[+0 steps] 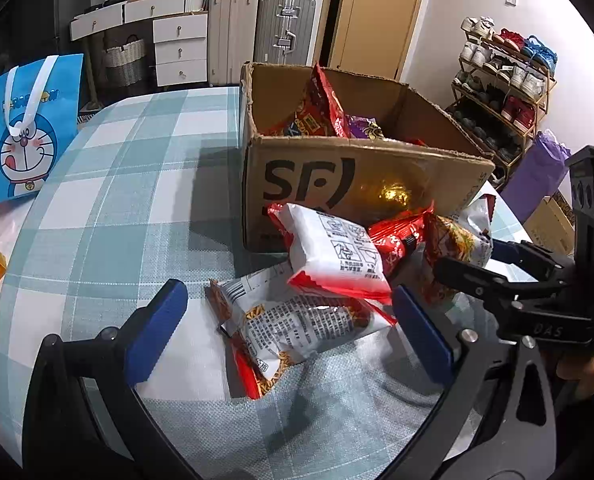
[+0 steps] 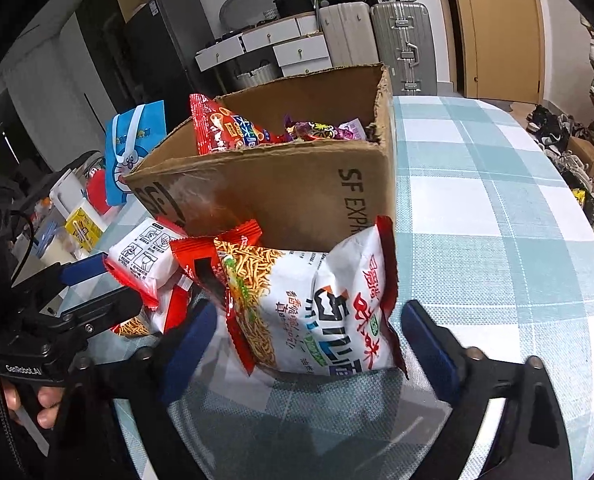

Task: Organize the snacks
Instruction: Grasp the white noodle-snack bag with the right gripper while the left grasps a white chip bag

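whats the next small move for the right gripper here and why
Probably ease the right gripper forward and close on the noodle snack bag: its jaws are open, the bag lies between the fingers leaning on the cardboard box, and nothing is gripped yet.

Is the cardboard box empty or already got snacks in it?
Not empty. The box is open-topped, with a red packet sticking up above its rim and purple packets inside. How full below, cannot tell.
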Demonstrator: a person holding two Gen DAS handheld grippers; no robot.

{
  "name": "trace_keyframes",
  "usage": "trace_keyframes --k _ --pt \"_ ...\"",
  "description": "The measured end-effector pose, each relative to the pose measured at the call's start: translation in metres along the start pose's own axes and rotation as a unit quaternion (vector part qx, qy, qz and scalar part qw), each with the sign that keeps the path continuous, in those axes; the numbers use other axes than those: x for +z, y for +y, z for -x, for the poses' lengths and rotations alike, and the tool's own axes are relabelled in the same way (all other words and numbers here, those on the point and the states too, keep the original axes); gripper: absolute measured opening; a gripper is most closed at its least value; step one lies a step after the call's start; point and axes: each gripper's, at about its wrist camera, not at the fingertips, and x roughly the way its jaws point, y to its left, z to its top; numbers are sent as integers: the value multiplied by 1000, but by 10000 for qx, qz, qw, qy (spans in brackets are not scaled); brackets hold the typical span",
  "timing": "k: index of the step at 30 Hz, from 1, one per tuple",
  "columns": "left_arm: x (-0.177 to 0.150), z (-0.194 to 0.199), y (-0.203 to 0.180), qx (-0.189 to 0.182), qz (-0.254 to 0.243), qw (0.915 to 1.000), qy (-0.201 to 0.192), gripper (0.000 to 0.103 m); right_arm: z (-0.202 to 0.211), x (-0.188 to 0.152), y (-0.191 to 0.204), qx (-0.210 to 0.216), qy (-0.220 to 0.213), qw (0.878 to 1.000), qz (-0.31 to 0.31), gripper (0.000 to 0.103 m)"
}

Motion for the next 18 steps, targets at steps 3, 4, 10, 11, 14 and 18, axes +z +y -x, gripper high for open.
trace_keyframes --k 3,4,10,11,14,18 --pt "2 0 0 -34 -11 10000 -24 102 0 0 0 -27 -16 10000 6 79" --pt "2 1 -1 -41 -14 10000 -33 102 1 0 -1 -15 -21 10000 -2 78" --pt "8 -4 -7 -35 -72 10000 -14 102 8 -7 0 51 -117 9999 63 68" --pt "9 -5 -8 -3 -88 10000 -4 102 9 -8 1 64 -124 9999 69 67" --pt "12 -9 -14 49 -213 9998 26 102 13 -11 1 72 -169 9998 72 67" --pt "14 -15 -20 58 -354 9993 107 97 18 -12 0 84 -220 9997 31 67"
